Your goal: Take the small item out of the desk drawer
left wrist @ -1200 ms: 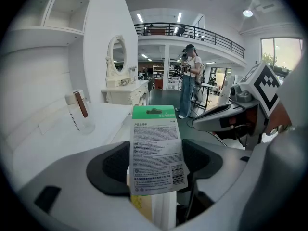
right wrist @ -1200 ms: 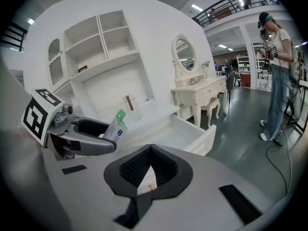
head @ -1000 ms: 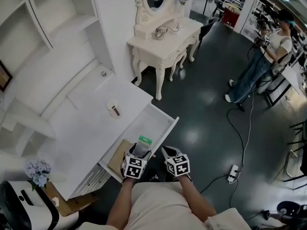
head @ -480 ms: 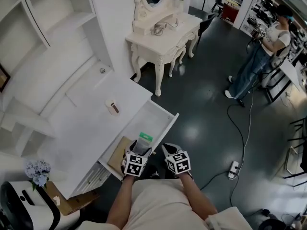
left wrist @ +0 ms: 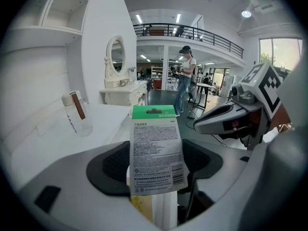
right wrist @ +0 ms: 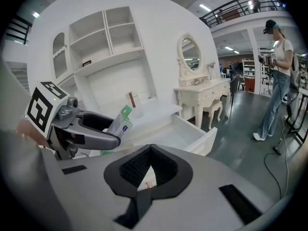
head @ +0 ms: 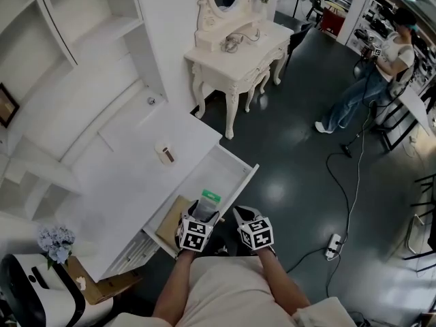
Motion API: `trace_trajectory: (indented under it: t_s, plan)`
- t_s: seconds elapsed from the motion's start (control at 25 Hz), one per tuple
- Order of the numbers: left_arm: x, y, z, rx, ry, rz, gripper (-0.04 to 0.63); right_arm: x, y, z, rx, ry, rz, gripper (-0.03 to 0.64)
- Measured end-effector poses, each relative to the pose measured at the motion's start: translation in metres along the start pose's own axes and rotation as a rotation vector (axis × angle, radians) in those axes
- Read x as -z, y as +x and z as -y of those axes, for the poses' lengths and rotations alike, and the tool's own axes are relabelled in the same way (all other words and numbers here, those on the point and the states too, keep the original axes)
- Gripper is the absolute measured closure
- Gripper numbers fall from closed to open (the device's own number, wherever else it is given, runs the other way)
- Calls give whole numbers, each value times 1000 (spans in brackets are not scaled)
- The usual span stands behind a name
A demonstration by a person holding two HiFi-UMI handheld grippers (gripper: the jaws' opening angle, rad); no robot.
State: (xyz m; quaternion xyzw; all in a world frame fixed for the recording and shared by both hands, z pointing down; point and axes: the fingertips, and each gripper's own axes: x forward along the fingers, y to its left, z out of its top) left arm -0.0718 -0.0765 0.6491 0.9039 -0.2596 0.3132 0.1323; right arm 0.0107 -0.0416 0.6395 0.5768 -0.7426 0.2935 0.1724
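My left gripper (head: 202, 214) is shut on a small flat packet (head: 210, 199) with a green top, held upright over the near end of the open white desk drawer (head: 228, 174). In the left gripper view the packet (left wrist: 157, 150) stands between the two dark pads, its printed back facing the camera. My right gripper (head: 243, 216) hovers just right of the left one, with its jaws shut and nothing between them (right wrist: 151, 152). From the right gripper view the left gripper (right wrist: 98, 136) and the packet (right wrist: 121, 123) show at the left, the drawer (right wrist: 195, 131) beyond.
A small clear bottle (head: 163, 154) stands on the white desk top (head: 122, 182). Shelves (head: 68, 33) rise behind it. A white dressing table with an oval mirror (head: 235, 53) stands further on. A person (head: 368, 80) is at the far right; a cable and power strip (head: 333, 244) lie on the dark floor.
Both grippers hold their places and the packet stays in the left one. The head view has shifted slightly, and the distant person has taken a step.
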Motion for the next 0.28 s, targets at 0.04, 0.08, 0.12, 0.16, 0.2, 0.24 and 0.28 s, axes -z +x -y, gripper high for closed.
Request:
trace_trajectory:
  t_s: [0.04,0.08,0.12,0.16,0.2,0.24,0.28]
  plan:
    - [0,0,0,2,2,-1,239,0,0,0,1,1,-1,592]
    - [0,-1,-1,2,4,-2,240,1,0,0,2,2,-3,592]
    - [1,-1,-1,2,3,-5,240,1,0,-1,2,3,-4,592]
    - [1,-1,-1,2,2,-7,240,1,0,-1,3,4,-4,592]
    - [1,-1,0,2,1,-7,239,1,-1,0,4,4,-4,592]
    - [1,-1,0,2,1,-6,240,2,-2,0,5,3,-5,592]
    - [0,0,1,3,1,-5,239,2,-3,1,6,2,-5,592]
